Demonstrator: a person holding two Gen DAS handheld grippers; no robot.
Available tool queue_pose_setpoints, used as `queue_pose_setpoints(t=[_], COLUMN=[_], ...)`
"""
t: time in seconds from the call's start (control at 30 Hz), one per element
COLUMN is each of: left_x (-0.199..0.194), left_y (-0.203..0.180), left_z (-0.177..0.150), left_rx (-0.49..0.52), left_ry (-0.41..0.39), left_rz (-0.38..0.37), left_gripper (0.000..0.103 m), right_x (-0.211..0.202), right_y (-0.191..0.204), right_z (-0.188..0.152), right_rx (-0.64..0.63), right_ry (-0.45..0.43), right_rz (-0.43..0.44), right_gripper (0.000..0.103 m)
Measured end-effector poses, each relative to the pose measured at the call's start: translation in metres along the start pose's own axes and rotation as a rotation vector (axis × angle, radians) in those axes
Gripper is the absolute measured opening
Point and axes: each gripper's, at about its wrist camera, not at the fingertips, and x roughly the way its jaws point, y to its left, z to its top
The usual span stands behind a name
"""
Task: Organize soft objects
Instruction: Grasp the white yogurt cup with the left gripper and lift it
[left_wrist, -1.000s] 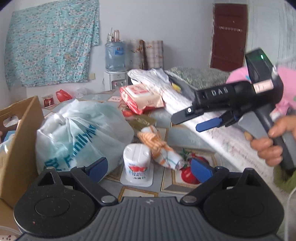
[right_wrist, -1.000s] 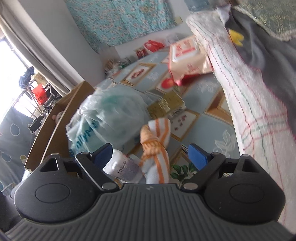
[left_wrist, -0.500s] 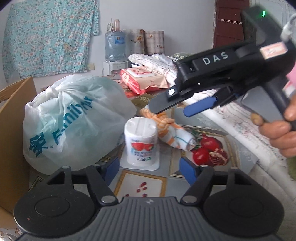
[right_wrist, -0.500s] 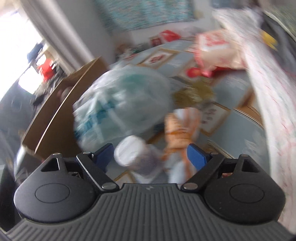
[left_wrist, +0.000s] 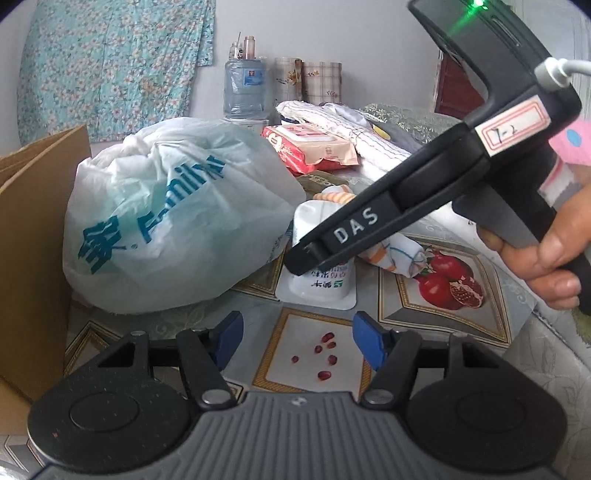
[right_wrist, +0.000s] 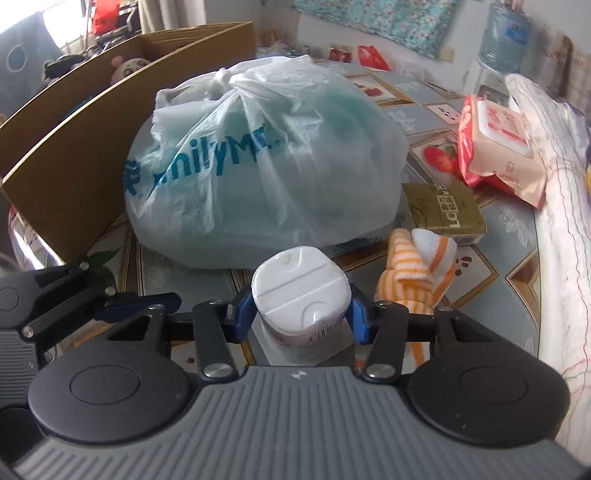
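My right gripper (right_wrist: 301, 317) is closing on the upright white tub (right_wrist: 301, 286), its 2 pads touching its sides. My left gripper (left_wrist: 297, 338), nearer me, hangs apart, closing slightly on nothing.

Table (right_wrist: 491, 273) w/ tied bag (right_wrist: 266, 166), white pack (right_wrist: 301, 291), sock (right_wrist: 417, 273) (striped).

**clearance around the fingers on a crowded tabletop**

bare table (left_wrist: 310, 354) lies between and just ahead of the left gripper (left_wrist: 297, 341) fingers. beyond them stands the white tub (right_wrist: 301, 291), flanked by the right gripper (right_wrist: 301, 317). left of the fingers, a plastic bag (right_wrist: 266, 166) and cardboard box (left_wrist: 33, 236) block passage; right, a rolled sock (right_wrist: 417, 273) and folded bedding (right_wrist: 561, 221).
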Motion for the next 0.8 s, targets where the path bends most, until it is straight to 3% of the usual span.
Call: queue_pose_setpoints(t=[0.1, 0.27, 0.37, 0.5, 0.63, 0.8], left_x=[-0.004, -0.018, -0.024, -0.027, -0.026, -0.019], left_y=[0.005, 0.014, 0.016, 0.015, 0.013, 0.011], left_z=[-0.003, -0.006, -0.008, -0.007, -0.006, -0.007], left_rx=[-0.012, -0.025, -0.033, -0.032, -0.024, -0.007], left_ry=[-0.008, -0.031, -0.049, -0.061, -0.065, -0.048], left_rz=[-0.022, -0.053, -0.052, -0.057, -0.070, -0.069], left_gripper=[0.067, 0.069, 0.068, 0.066, 0.063, 0.064], right_x=[-0.004, 0.000, 0.016, 0.023, 0.009, -0.008], right_y=[-0.015, -0.059, -0.071, -0.077, -0.074, -0.062], right_z=[0.000, -0.016, -0.037, -0.052, -0.052, -0.053], right_rx=[0.138, 0.559, 0.764, 0.861, 0.825, 0.757], right_ry=[-0.006, 0.022, 0.080, 0.098, 0.083, 0.057], right_rz=[0.077, 0.441, 0.585, 0.595, 0.454, 0.390], right_gripper=[0.048, 0.048, 0.049, 0.051, 0.062, 0.065])
